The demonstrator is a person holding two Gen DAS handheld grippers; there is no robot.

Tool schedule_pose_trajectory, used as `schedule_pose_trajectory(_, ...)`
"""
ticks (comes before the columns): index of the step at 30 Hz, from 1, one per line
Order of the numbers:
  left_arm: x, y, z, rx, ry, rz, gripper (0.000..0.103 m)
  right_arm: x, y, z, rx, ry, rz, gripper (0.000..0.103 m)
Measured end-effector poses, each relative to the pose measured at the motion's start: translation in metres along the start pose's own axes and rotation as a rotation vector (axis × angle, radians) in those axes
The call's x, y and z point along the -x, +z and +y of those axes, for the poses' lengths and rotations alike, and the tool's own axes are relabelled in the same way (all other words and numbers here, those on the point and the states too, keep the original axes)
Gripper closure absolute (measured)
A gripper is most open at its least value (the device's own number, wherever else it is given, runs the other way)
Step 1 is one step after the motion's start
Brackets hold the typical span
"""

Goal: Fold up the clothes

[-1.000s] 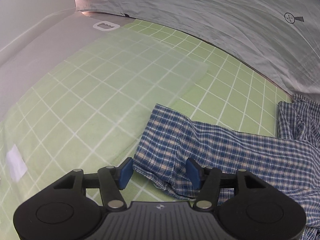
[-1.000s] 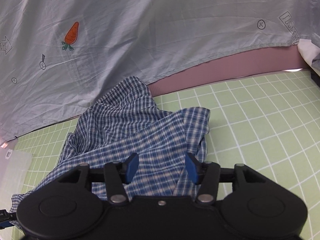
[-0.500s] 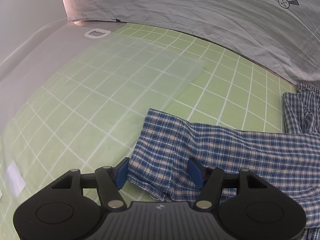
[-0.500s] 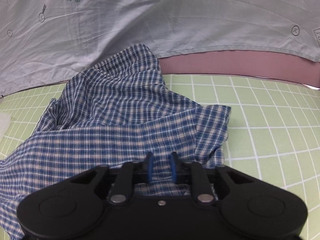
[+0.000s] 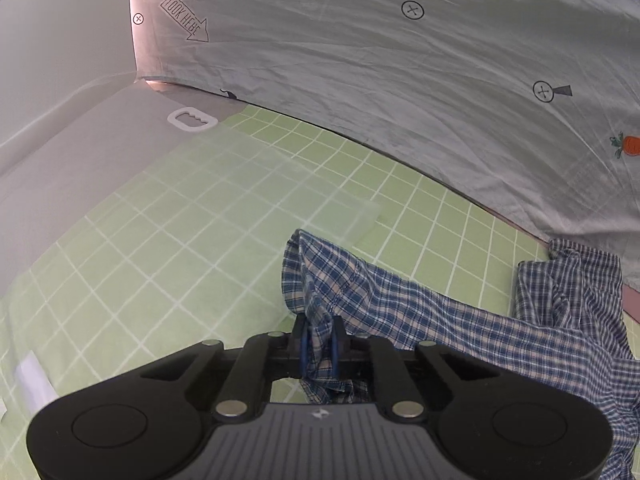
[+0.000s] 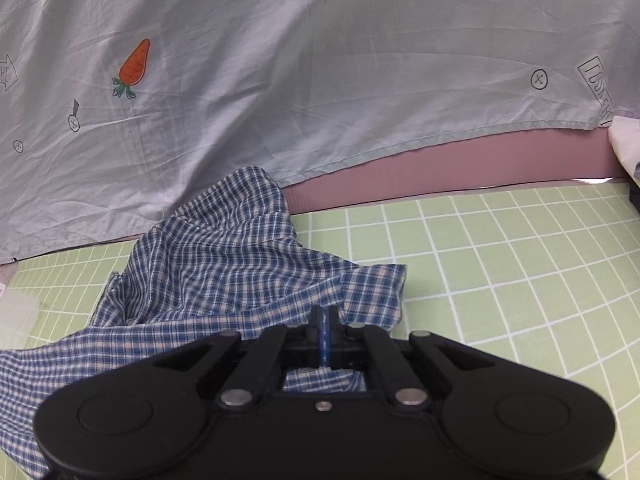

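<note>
A blue and white checked shirt (image 5: 420, 312) lies rumpled on the green grid mat (image 5: 160, 248). My left gripper (image 5: 319, 344) is shut on one end of the shirt, and the cloth bunches up between its blue pads and lifts off the mat. In the right wrist view the same shirt (image 6: 224, 264) spreads to the left, and my right gripper (image 6: 325, 338) is shut on its near edge by the right corner. The cloth hangs slack between the two grips.
A pale sheet with printed carrots and arrows (image 6: 320, 80) hangs behind the mat. A translucent plastic sheet (image 5: 248, 192) lies on the mat's left side, with a white plastic ring (image 5: 192, 120) beyond it. A pink strip (image 6: 460, 168) runs under the sheet's hem.
Both grippers were open around the shirt a second ago. The right one shut first, then the left shut on the cloth and raised it.
</note>
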State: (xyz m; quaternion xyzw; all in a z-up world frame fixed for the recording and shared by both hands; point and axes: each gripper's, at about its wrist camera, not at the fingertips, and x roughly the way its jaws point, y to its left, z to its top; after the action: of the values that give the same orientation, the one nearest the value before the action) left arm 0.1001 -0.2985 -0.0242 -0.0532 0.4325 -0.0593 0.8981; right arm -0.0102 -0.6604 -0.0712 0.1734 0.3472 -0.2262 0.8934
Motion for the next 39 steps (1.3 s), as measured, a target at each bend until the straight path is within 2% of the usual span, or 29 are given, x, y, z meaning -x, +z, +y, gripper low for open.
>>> schedule_pose_trajectory(2,-0.002,0.001,0.001,0.013,-0.003,0.006,0.091,-0.008,-0.002,0.002,0.01,-0.018,0.013,0.066)
schedule_pose_trajectory(7,-0.006,-0.006,0.002,0.026,0.009,0.028,0.091,-0.026,-0.005,0.006,0.031,-0.051,0.041,0.061)
schedule_pose_trajectory(9,-0.006,-0.009,0.003,0.023,0.011,0.033,0.091,-0.035,-0.007,0.007,0.044,-0.062,0.061,0.055)
schedule_pose_trajectory(12,-0.008,-0.009,0.005,0.033,0.006,0.036,0.091,-0.044,-0.009,0.009,0.059,-0.059,0.077,0.055)
schedule_pose_trajectory(13,-0.007,-0.009,0.004,0.031,0.005,0.033,0.091,-0.046,-0.009,0.009,0.067,-0.058,0.076,0.056)
schedule_pose_trajectory(14,-0.006,-0.009,0.004,0.029,0.004,0.03,0.091,-0.047,-0.009,0.01,0.077,-0.057,0.071,0.063)
schedule_pose_trajectory(15,-0.006,-0.009,0.003,0.025,0.004,0.027,0.091,-0.047,-0.009,0.011,0.09,-0.061,0.067,0.077)
schedule_pose_trajectory(17,-0.004,-0.009,0.001,0.019,0.002,0.02,0.091,-0.047,-0.007,0.008,0.087,-0.045,0.064,0.092)
schedule_pose_trajectory(19,-0.003,-0.008,0.0,0.019,-0.002,0.015,0.091,-0.044,-0.005,0.006,0.081,-0.029,0.056,0.1)
schedule_pose_trajectory(25,0.013,-0.002,0.0,0.037,-0.023,-0.01,0.091,-0.014,0.002,0.003,0.038,-0.018,-0.037,0.102)
schedule_pose_trajectory(32,0.054,0.016,0.001,0.064,-0.103,-0.075,0.092,0.03,0.029,-0.008,-0.042,0.039,-0.179,0.102)
schedule_pose_trajectory(37,0.077,0.033,0.002,0.101,-0.129,-0.144,0.092,0.025,0.044,-0.003,-0.05,0.089,-0.202,0.102)
schedule_pose_trajectory(39,0.072,0.036,0.006,0.105,-0.118,-0.153,0.092,0.018,0.046,0.001,-0.044,0.104,-0.199,0.102)
